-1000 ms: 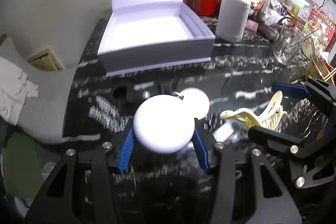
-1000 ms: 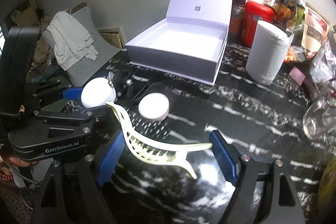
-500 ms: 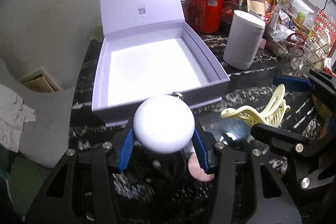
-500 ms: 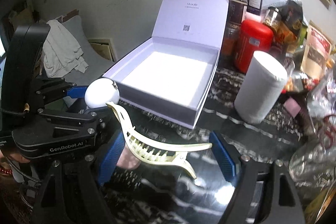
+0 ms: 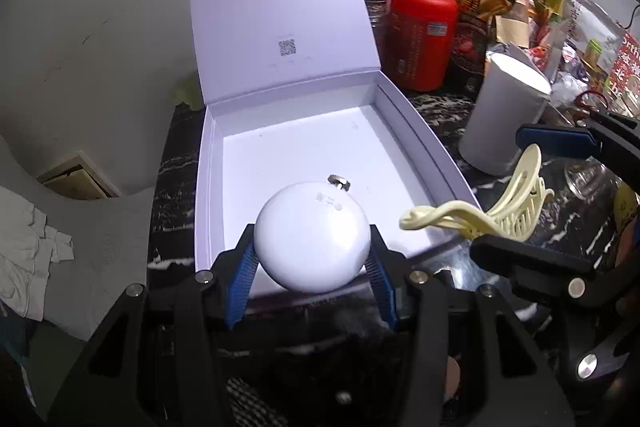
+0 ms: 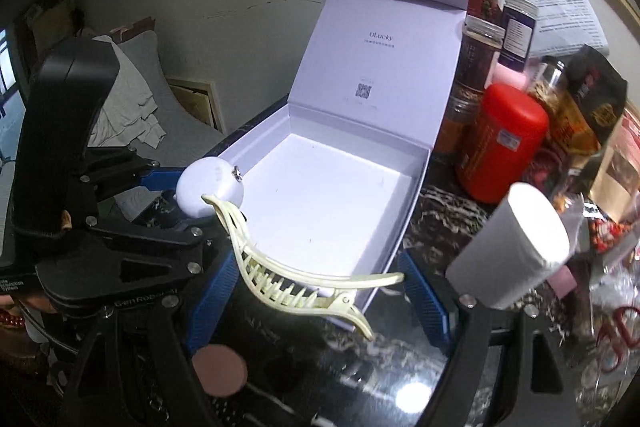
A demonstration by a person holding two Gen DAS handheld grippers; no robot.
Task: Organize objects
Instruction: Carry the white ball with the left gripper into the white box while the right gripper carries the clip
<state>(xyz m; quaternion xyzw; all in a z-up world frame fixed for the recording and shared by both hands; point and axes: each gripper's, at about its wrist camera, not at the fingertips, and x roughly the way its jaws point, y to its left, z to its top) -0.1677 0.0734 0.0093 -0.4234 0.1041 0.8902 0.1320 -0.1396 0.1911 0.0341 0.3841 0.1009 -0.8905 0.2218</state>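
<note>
Up close, the left gripper [image 5: 311,267] clamps a round glossy white case with a small metal ring [image 5: 311,241] between its blue pads, over the near edge of an open pale lilac cardboard box [image 5: 420,131] on a black marbled table [image 6: 440,227]. Beside it, the right gripper [image 6: 320,291] grasps a cream plastic claw hair clip [image 6: 304,283], held lengthwise at the box's front corner. A red canister [image 6: 500,143] stands behind.

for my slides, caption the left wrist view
Left gripper holds a white ball over the open box; hair clip alongside.
</note>
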